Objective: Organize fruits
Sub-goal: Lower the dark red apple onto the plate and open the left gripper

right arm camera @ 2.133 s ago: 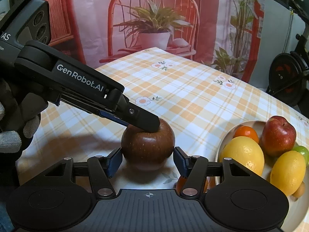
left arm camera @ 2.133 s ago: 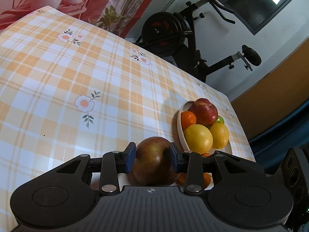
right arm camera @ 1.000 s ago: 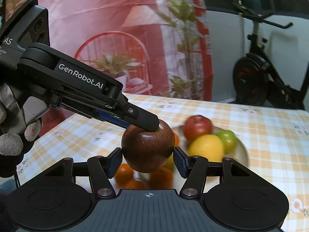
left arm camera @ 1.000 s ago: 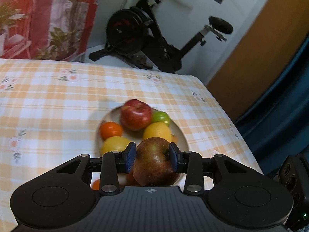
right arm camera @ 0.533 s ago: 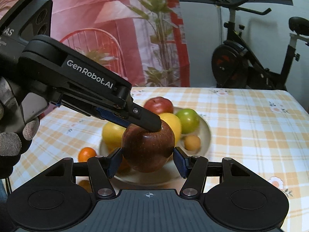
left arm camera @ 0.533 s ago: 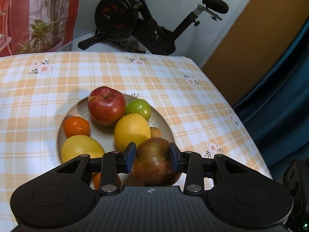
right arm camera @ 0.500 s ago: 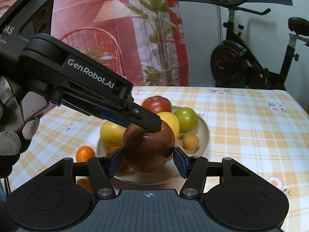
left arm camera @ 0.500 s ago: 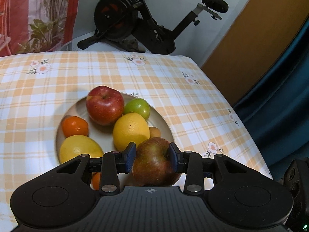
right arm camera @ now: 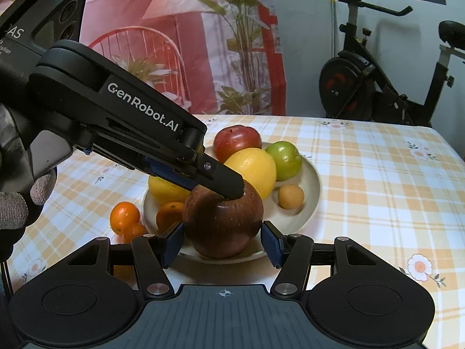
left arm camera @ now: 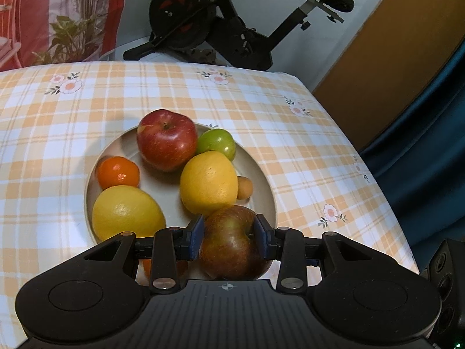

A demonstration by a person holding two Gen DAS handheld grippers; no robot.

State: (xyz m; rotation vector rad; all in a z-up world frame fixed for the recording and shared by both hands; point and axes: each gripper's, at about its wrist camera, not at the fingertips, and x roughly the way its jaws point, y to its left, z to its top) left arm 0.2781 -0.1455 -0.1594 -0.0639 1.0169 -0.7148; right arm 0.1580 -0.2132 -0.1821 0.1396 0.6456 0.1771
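Observation:
A dark red-brown apple (left arm camera: 235, 244) hangs over the near rim of a beige plate (left arm camera: 261, 180). My left gripper (left arm camera: 231, 229) is shut on it, one pad at the stem pit. In the right wrist view its upper finger (right arm camera: 223, 181) lies on top of the apple (right arm camera: 223, 224); the lower finger is hidden. My right gripper (right arm camera: 222, 238) is shut on the apple's two sides. On the plate (right arm camera: 314, 186) lie a red apple (left arm camera: 167, 144), a green fruit (left arm camera: 216, 142), two yellow citrus (left arm camera: 207, 184), a mandarin (left arm camera: 117, 173) and a small tan fruit (left arm camera: 244, 187).
Two loose mandarins (right arm camera: 125, 213) lie on the checked tablecloth (right arm camera: 377, 174) left of the plate. The table's right edge (left arm camera: 363, 157) drops toward a blue curtain. An exercise bike (right arm camera: 363, 87) stands behind the table. A gloved hand (right arm camera: 17, 203) holds the left gripper.
Both grippers have carried the apple from the open cloth to the plate and sunk slightly. The plate now looks bigger and nearer. Neither grip has altered.

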